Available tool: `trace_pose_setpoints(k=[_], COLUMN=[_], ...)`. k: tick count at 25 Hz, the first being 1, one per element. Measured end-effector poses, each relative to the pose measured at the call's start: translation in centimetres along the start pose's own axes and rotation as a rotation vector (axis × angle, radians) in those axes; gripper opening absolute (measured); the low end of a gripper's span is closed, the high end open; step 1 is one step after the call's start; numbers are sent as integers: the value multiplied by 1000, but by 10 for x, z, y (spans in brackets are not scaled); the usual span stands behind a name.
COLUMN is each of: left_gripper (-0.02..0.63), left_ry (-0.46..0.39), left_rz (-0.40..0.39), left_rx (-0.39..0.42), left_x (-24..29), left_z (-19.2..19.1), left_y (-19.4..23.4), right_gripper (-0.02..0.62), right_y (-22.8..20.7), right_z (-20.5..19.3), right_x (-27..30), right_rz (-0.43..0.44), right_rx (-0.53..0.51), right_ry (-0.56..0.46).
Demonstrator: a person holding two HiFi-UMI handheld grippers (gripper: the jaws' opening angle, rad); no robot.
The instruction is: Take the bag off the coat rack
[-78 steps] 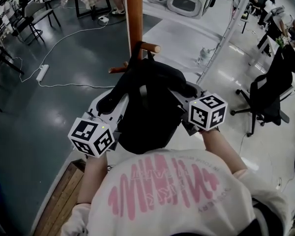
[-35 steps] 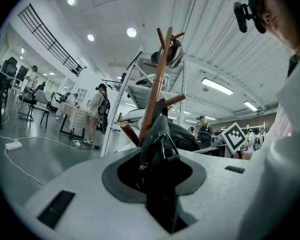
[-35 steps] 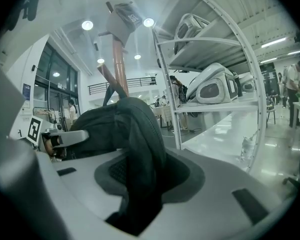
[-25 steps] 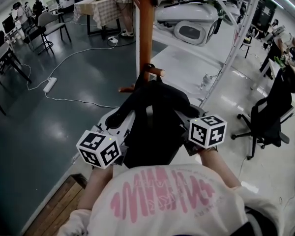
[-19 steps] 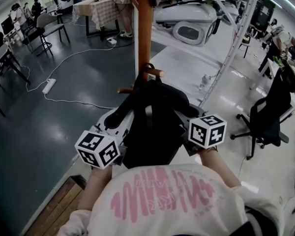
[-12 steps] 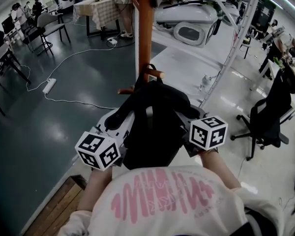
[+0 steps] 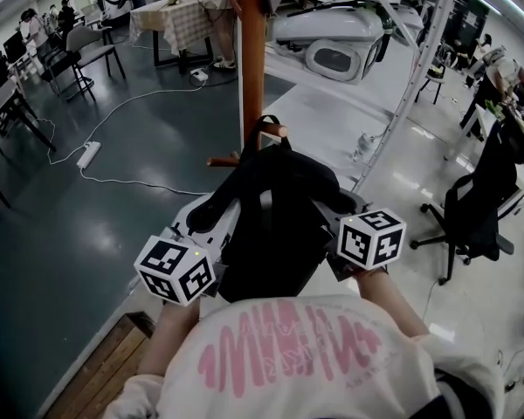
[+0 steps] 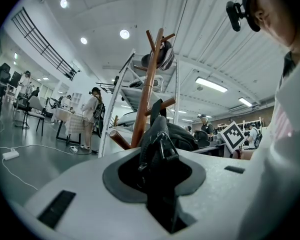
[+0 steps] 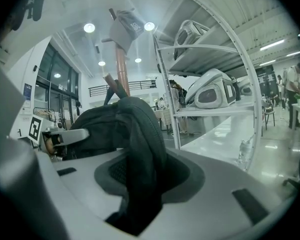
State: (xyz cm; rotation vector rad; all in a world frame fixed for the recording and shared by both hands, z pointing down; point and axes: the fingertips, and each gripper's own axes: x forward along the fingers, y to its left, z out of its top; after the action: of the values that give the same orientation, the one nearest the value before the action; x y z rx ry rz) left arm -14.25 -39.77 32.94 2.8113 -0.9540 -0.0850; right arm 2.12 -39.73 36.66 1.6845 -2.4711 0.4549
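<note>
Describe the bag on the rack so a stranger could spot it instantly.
Find the tall brown wooden coat rack pole straight ahead. At its lower pegs sits the black fabric backpack, its straps clamped in the left tool and the right tool. It is the one bulky, soft dark shape there; the pegs beside it are bare wood.

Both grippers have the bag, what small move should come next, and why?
Probably lift the bag slightly and draw it toward you: the left gripper and right gripper clamp its straps, but its top loop looks hooked over a peg of the coat rack.
</note>
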Motion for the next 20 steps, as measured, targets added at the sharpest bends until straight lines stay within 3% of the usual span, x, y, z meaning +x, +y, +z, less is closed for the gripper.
trace_pose_setpoints(k=[13, 20], left_gripper=[86, 86], left_ry=[-11, -22], left_rz=[-2, 40], left_rx=[9, 11], left_x=[-6, -10], left_z=[4, 8], left_y=[-13, -20], right_gripper=[137, 135], right_y=[2, 5], right_z=[4, 7], right_x=[-15, -18], right_rz=[14, 39], right_rx=[-22, -29], right_ry=[-11, -11])
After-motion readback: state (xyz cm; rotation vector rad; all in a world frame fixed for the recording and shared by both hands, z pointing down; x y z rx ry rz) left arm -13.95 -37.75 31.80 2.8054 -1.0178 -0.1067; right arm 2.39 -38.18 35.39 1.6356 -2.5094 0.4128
